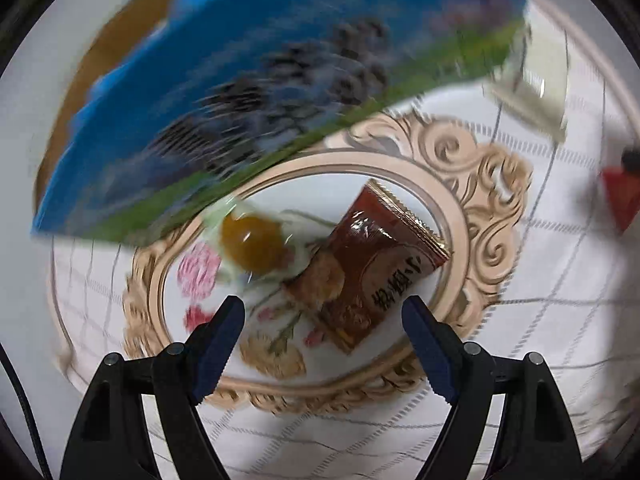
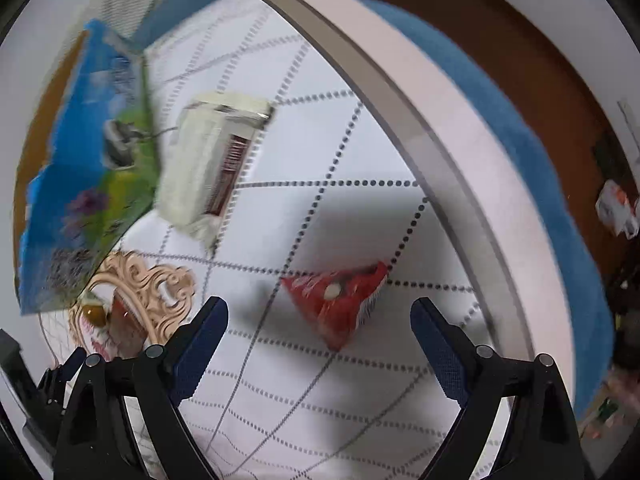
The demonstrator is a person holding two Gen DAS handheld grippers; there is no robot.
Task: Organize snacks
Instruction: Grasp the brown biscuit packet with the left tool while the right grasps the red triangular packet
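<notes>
An ornate tan-rimmed tray [image 1: 500, 216] with a flower-painted floor holds a brown snack packet [image 1: 380, 264] and a clear-wrapped amber sweet [image 1: 252, 244]. My left gripper [image 1: 324, 316] hovers open above the tray, its fingers either side of the packet's near end, nothing between the pads. On the white checked cloth lies a red triangular snack packet [image 2: 340, 304]. My right gripper [image 2: 320, 320] hangs open over it, jaws wide, not touching it. The tray [image 2: 160, 300] shows at the right wrist view's lower left. The red packet [image 1: 622, 196] shows at the left wrist view's right edge.
A blue box with a meadow picture [image 1: 260, 80] stands behind the tray, also the blue box [image 2: 88, 168] in the right view. A cream-wrapped pack [image 2: 212, 168] lies beside it. The round table's rim [image 2: 420, 128] curves to the right, with a blue rug [image 2: 520, 140] beyond.
</notes>
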